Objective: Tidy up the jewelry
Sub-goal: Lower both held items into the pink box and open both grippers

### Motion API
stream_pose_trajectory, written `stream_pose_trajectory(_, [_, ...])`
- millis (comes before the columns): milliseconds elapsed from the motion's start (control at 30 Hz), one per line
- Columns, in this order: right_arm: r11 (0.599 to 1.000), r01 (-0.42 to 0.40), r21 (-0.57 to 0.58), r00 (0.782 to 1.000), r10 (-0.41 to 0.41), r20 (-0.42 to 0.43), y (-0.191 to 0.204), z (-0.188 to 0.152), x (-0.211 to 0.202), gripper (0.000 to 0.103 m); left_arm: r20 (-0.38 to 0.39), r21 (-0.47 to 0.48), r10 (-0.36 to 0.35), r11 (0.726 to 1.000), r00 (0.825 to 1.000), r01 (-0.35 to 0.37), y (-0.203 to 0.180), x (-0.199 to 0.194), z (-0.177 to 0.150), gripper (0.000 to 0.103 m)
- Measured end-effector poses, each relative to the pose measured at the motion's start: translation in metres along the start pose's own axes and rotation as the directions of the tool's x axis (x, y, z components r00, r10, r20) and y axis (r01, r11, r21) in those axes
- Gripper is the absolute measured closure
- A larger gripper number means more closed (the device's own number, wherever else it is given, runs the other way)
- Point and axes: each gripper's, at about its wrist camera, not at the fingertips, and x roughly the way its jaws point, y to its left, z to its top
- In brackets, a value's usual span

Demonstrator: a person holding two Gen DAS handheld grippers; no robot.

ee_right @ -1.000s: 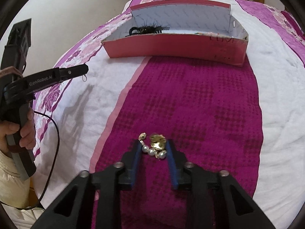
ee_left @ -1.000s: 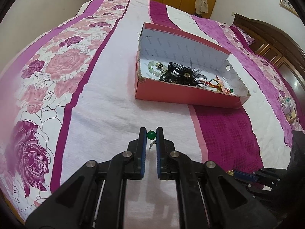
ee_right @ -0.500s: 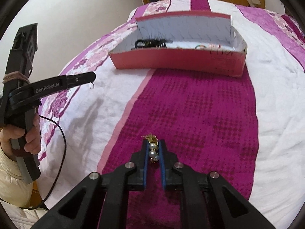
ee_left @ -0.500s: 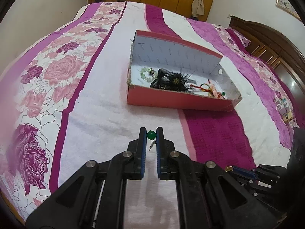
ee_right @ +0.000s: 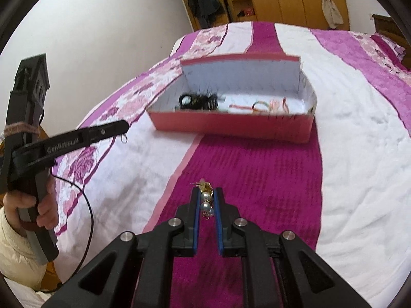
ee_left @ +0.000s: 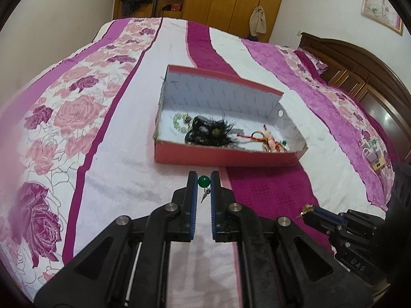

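My left gripper point(ee_left: 204, 182) is shut on a green bead earring point(ee_left: 204, 181) and holds it above the bed, short of the red box point(ee_left: 226, 157). My right gripper point(ee_right: 206, 195) is shut on a gold and pearl earring point(ee_right: 207, 201), lifted above the magenta stripe. The red box point(ee_right: 231, 125) has a white inside and holds a black feather piece point(ee_left: 213, 131), a pale green bead bracelet point(ee_left: 179, 122) and a red and pink tasselled piece point(ee_left: 269, 141). The left gripper also shows in the right wrist view point(ee_right: 123, 128), and the right one in the left wrist view point(ee_left: 308, 209).
The bed point(ee_left: 123, 169) has a white, magenta and pink rose cover. A dark wooden headboard point(ee_left: 359, 71) stands at the right. Wooden wardrobes point(ee_left: 231, 0) stand behind the bed. Small pink items point(ee_left: 375, 154) lie at the bed's right side.
My right gripper closed on the gold and pearl earring and lifted it off the cover. Both grippers have risen, so the box looks farther and more of the room shows.
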Motion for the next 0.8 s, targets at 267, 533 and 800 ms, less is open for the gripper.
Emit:
stream_pose_trajectory(267, [0.999,0.031,0.008,0.992,-0.032,0.122,-0.005,0.027,-0.008,0.091,0.056,0.005,-0.013,1.0,0.998,0.012,-0.01,0.006,0.016,0.102])
stream_pose_trajectory(533, [0.998,0.07,0.01,0.975,-0.07,0.21,-0.013,0.055,-0.002,0.091,0.156,0.02,-0.033,0.999,0.987,0.03,-0.025,0.018,0.039,0.102])
stream_pose_trajectory(800, [0.99,0.144,0.006,0.944,-0.139,0.298,-0.022,0.079,0.011,0.091,0.234,0.049,-0.01,0.999,0.972,-0.002,-0.037,0.037,0.049,0.102])
